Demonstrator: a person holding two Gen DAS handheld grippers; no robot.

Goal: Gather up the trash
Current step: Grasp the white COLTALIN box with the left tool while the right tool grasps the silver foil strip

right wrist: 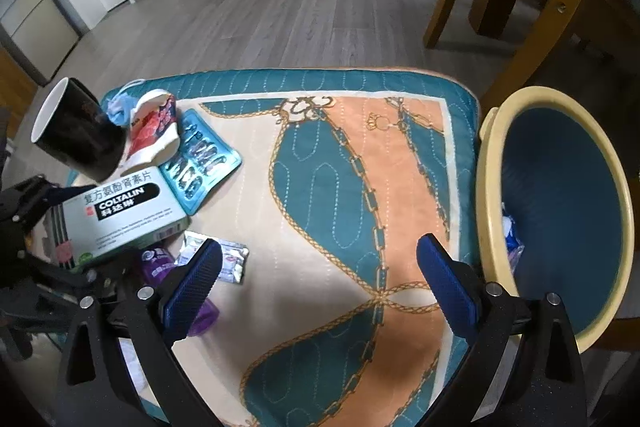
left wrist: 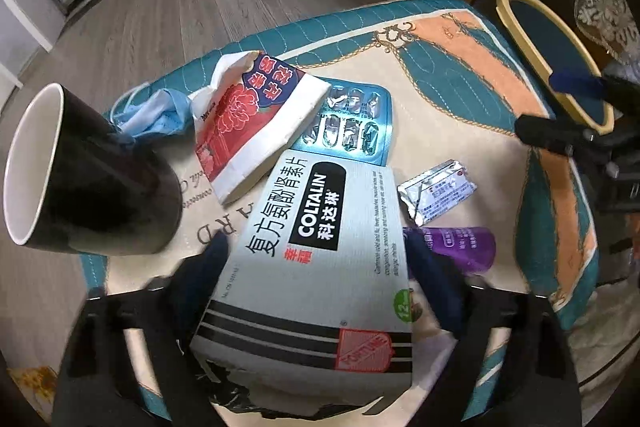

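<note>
Left wrist view showed the left gripper (left wrist: 316, 259) pointing steeply down over the pale grey cardboard medicine box (left wrist: 320, 251), with one dark blue finger at each long side of it. The pads looked touching or almost touching the cardboard; I could not tell if they already pressed it. The box lay on the quilted teal and cream cloth (left wrist: 440, 107), its near end over something black. Just beyond it were a teal blister pack (left wrist: 352, 123), a red and white paper tissue packet (left wrist: 256, 123) and a crumpled light blue face mask (left wrist: 156, 111). A black mug with white inside (left wrist: 92, 179) stood at the left; a small silver foil sachet (left wrist: 436, 191) and a purple wrapper (left wrist: 464, 247) lay at the right.

The right gripper (right wrist: 318, 279) hung spread wide over bare cloth, holding nothing, and the yellow-rimmed blue waste basket (right wrist: 492, 227) stood just right of the cloth.

I judged the box light, probably empty and easy to crush. Its smooth card could slip, so a gentle grip across the narrow width near the middle seemed best.
</note>
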